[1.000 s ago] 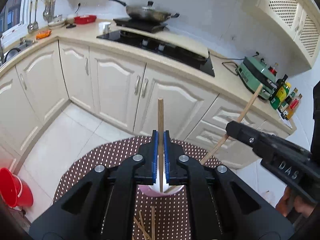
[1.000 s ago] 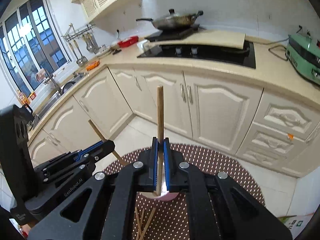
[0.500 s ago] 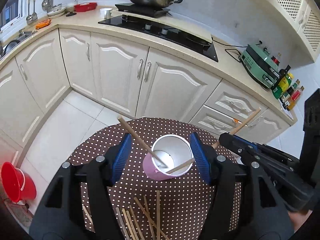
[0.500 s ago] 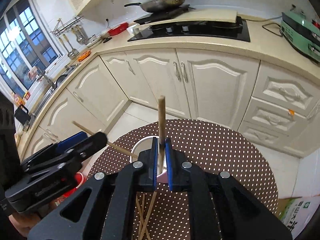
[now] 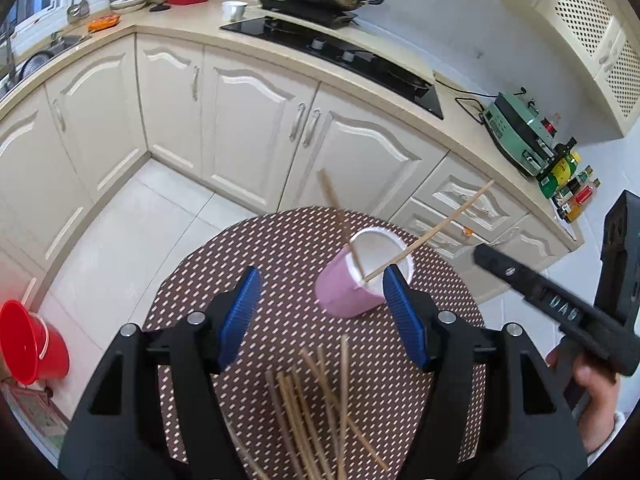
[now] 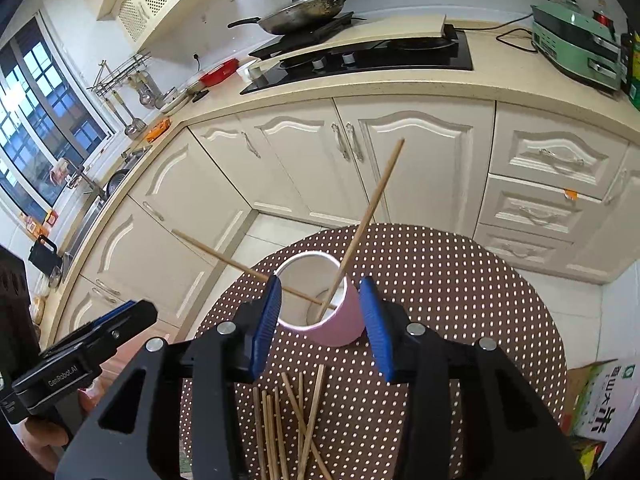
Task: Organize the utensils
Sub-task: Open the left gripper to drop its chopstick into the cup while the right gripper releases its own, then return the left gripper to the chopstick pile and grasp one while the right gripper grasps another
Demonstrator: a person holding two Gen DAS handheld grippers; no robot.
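Note:
A pink cup [image 5: 352,292] [image 6: 332,320] with a white inside stands on a round brown dotted table [image 5: 280,256] [image 6: 460,280]. Two wooden chopsticks lean in it, one [image 5: 338,212] [image 6: 224,256] and the other [image 5: 440,228] [image 6: 370,216]. Several loose chopsticks [image 5: 316,404] [image 6: 288,424] lie on the table in front of the cup. My left gripper [image 5: 320,312] is open and empty, just short of the cup; it also shows from the side in the right wrist view [image 6: 120,320]. My right gripper [image 6: 324,320] is open and empty, with its jaws either side of the cup.
Cream kitchen cabinets [image 5: 248,128] and a counter with a hob [image 5: 340,52] run behind the table. A red bucket [image 5: 28,344] stands on the floor at the left. A cardboard box [image 6: 600,396] sits on the floor at the right.
Both grippers were shut on a chopstick each a second ago. The left let its chopstick into the cup first, then the right opened and dropped its own. Both pulled back.

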